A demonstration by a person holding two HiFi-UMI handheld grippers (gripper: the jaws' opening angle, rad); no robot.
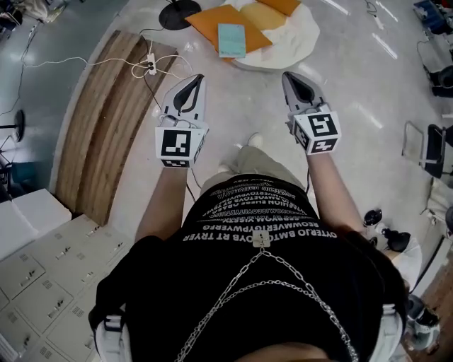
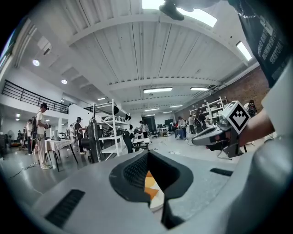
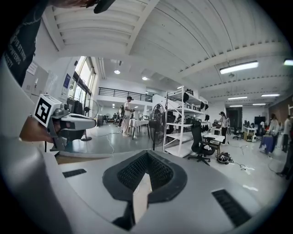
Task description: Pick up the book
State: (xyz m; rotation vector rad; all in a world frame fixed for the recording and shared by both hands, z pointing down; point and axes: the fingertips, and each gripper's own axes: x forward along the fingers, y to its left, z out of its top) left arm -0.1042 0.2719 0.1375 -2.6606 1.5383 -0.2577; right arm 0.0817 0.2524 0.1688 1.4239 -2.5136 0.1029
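A light blue book (image 1: 231,39) lies flat on an orange pad (image 1: 212,21), which rests on a round white cushion (image 1: 297,44) on the floor, far ahead of me. My left gripper (image 1: 192,81) and right gripper (image 1: 291,76) are held side by side in the air, well short of the book, both shut and holding nothing. The left gripper view looks along the shut left gripper (image 2: 147,153), with a bit of the orange pad (image 2: 151,187) showing through the slit and the right gripper (image 2: 215,135) to the side. From the right gripper (image 3: 145,155) the left gripper (image 3: 68,122) appears at the left.
A wooden strip (image 1: 106,127) runs along the floor at the left, with a power strip and white cables (image 1: 150,65) beside it. White lockers (image 1: 42,276) stand at the lower left, chairs (image 1: 432,148) at the right. Shelving (image 3: 183,119) and people stand further off.
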